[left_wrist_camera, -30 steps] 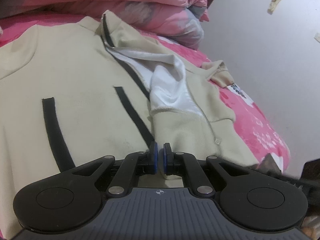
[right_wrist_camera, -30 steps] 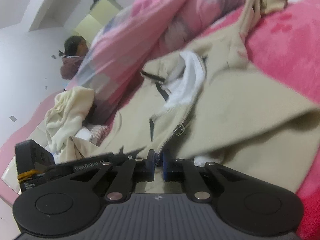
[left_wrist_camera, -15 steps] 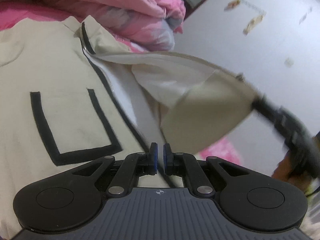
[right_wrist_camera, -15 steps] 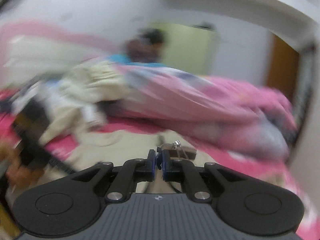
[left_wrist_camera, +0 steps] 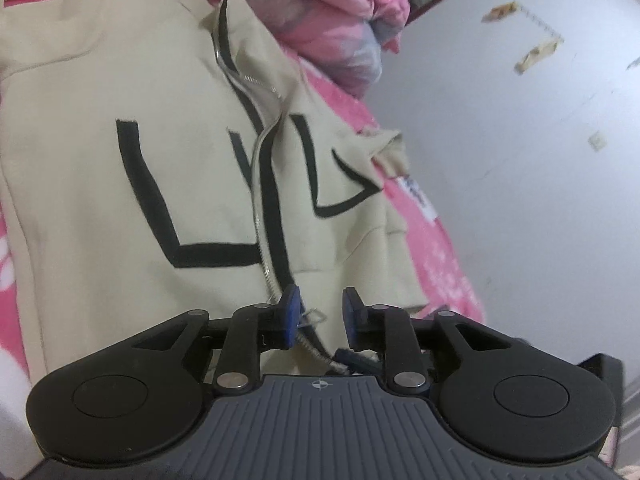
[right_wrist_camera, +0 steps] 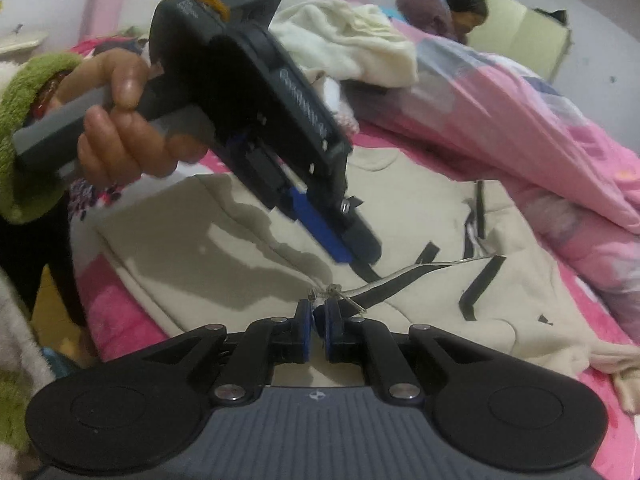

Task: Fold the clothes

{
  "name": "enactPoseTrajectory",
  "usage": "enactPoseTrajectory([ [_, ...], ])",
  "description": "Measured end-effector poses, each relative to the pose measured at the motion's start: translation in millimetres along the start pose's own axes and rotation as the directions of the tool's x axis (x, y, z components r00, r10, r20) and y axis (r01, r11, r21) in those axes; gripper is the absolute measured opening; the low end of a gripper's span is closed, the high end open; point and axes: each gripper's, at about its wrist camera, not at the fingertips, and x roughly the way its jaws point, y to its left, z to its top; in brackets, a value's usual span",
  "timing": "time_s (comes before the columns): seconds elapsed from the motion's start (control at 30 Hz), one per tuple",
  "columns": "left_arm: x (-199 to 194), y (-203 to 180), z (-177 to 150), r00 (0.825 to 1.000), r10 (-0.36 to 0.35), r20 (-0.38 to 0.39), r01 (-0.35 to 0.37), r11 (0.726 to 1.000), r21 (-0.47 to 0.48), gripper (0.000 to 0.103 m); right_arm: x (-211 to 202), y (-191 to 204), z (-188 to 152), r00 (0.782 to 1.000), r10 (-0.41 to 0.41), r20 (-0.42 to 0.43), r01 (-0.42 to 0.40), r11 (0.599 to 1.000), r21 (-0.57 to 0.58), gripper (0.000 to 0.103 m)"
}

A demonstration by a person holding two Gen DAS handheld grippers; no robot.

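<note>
A cream zip jacket [left_wrist_camera: 188, 184] with black stripes lies flat on the pink bed [left_wrist_camera: 436, 248], both front panels closed along the zipper [left_wrist_camera: 260, 216]. My left gripper [left_wrist_camera: 318, 316] hovers at the jacket's bottom hem over the zipper's end. Its jaws are opening and its pads press on nothing; the metal pull ring sits beside the left pad. In the right wrist view a hand [right_wrist_camera: 120, 128] in a green sleeve holds the left gripper [right_wrist_camera: 348, 246] above the jacket [right_wrist_camera: 420, 208]. My right gripper [right_wrist_camera: 318, 318] is shut on the hem at the zipper's end.
A bunched pink quilt [right_wrist_camera: 532, 120] lies along the far side of the bed, with a heap of cream clothes [right_wrist_camera: 352, 44] next to it. A person lies at the head of the bed [right_wrist_camera: 452, 8]. A white wall [left_wrist_camera: 540, 160] borders the bed.
The right front panel, lifted half a second ago, now lies closed over the jacket. My right gripper swung across with the hem and rolled. My left jaws have parted.
</note>
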Motion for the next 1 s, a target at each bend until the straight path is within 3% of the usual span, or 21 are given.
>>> enactPoseTrajectory([
  [0.17,9.0,-1.7,-6.4,0.999,0.046,-0.023,-0.045,0.998,0.038,0.022,-9.4,5.7,-6.3,0.997,-0.064,0.036,0.06,0.993,0.099,0.011],
  [0.23,12.5,-3.3,-7.9,0.998,0.064,-0.028,-0.062,0.996,0.063,0.022,-24.3,-0.6,-14.7,0.997,-0.055,0.061,0.042,0.98,0.192,0.014],
  [0.3,14.6,-5.6,-9.4,0.996,0.084,-0.027,-0.082,0.992,0.096,0.022,-40.3,-15.9,-25.6,0.994,-0.05,0.097,0.015,0.941,0.338,0.015],
  [0.37,16.7,-8.6,-10.7,0.994,0.103,-0.022,-0.099,0.987,0.128,0.022,-55.5,-34.2,-38.1,0.99,-0.062,0.125,-0.007,0.873,0.487,0.016],
  [0.4,17.7,-10.4,-11.4,0.994,0.111,-0.017,-0.108,0.984,0.143,0.022,-63.7,-45.5,-47.3,0.988,-0.084,0.132,-0.007,0.818,0.575,0.016],
  [0.5,20.5,-14.5,-14.5,0.991,0.137,-0.004,-0.134,0.974,0.18,0.022,-84.3,-81.4,-80.2,0.979,-0.142,0.143,-0.034,0.583,0.812,0.016],
  [0.63,23.0,-18.1,-16.5,0.987,0.161,0.007,-0.159,0.964,0.215,0.021,-110.6,-107.7,-100.8,0.951,-0.304,0.057,0.105,0.491,0.865,0.017],
  [0.77,25.2,-17.0,-16.7,0.987,0.163,0.014,-0.162,0.963,0.215,0.022,-144.8,-124.6,-104.5,0.883,-0.469,-0.003,0.247,0.46,0.853,0.017],
  [0.83,27.4,-17.5,-17.1,0.987,0.162,0.022,-0.163,0.963,0.216,0.022,-152.4,-126.5,-109.1,0.89,-0.454,0.023,0.202,0.441,0.875,0.017],
  [0.87,28.2,-17.7,-17.2,0.986,0.162,0.025,-0.164,0.963,0.215,0.022,-149.3,-122.5,-108.0,0.902,-0.431,0.035,0.185,0.458,0.869,0.017],
  [0.97,27.7,-18.2,-17.9,0.986,0.164,0.026,-0.166,0.964,0.209,0.022,-122.4,-92.0,-94.3,0.934,-0.357,0.029,0.197,0.58,0.79,0.018],
  [1.0,27.5,-18.4,-18.1,0.986,0.164,0.027,-0.166,0.964,0.207,0.022,-112.8,-84.1,-91.3,0.943,-0.333,0.026,0.191,0.6,0.777,0.018],
])
